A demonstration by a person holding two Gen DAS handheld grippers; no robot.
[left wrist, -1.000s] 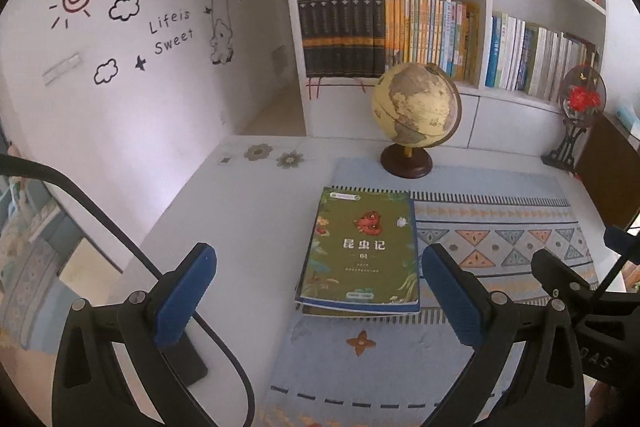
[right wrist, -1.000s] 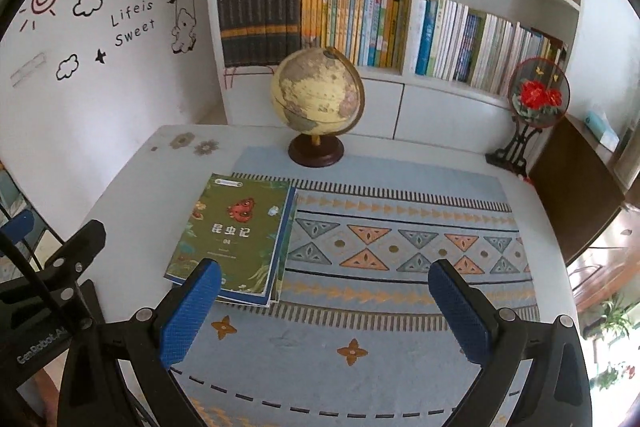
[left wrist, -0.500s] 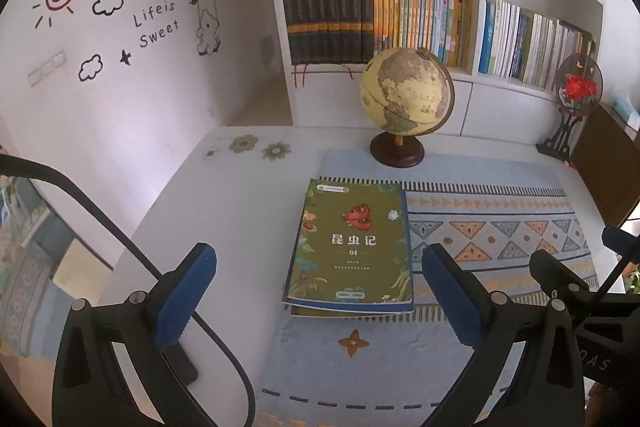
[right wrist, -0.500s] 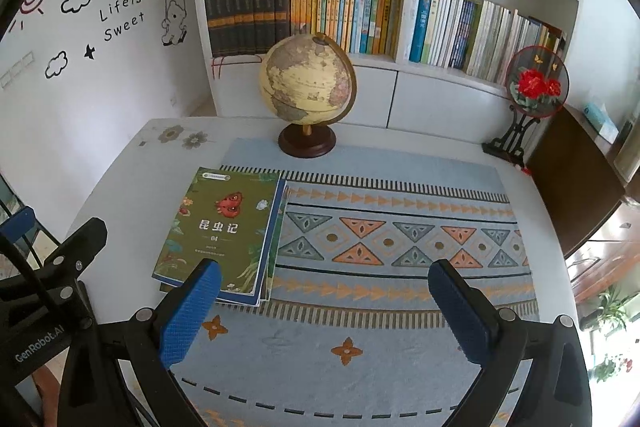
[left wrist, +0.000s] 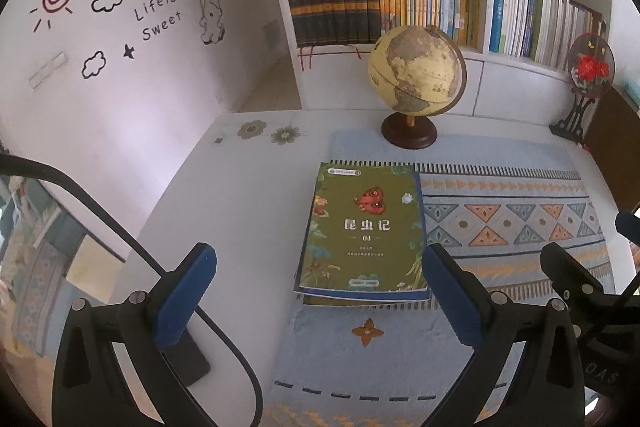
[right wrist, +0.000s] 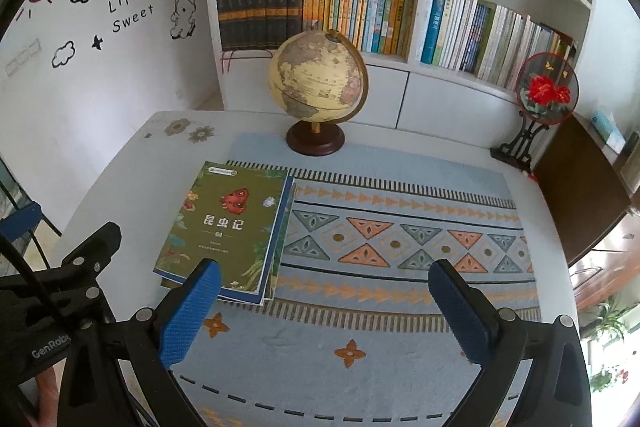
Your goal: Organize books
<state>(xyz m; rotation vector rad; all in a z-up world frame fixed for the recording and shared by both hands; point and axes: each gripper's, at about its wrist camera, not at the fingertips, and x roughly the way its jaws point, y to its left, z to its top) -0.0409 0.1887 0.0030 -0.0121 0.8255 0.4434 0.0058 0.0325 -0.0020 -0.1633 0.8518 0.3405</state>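
Note:
A small stack of green-covered books (left wrist: pixel 362 233) lies flat on the left part of a patterned blue mat (left wrist: pixel 520 223) on a white table; it also shows in the right wrist view (right wrist: pixel 228 229). My left gripper (left wrist: pixel 318 297) is open and empty, hovering above the table just in front of the stack. My right gripper (right wrist: pixel 326 311) is open and empty, above the mat (right wrist: pixel 400 239) to the right of the stack, its left blue pad (right wrist: pixel 192 311) over the stack's near corner.
A globe (left wrist: pixel 416 75) on a dark wooden base stands behind the books. A white bookshelf (right wrist: pixel 360 7) packed with upright books fills the wall behind. A red flower ornament on a black stand (right wrist: pixel 540 99) sits at the table's right rear. A black cable (left wrist: pixel 120 227) runs at left.
Both grippers have pulled back and risen slightly, so the books and globe sit lower and farther in view. Both stay open; the books have not moved.

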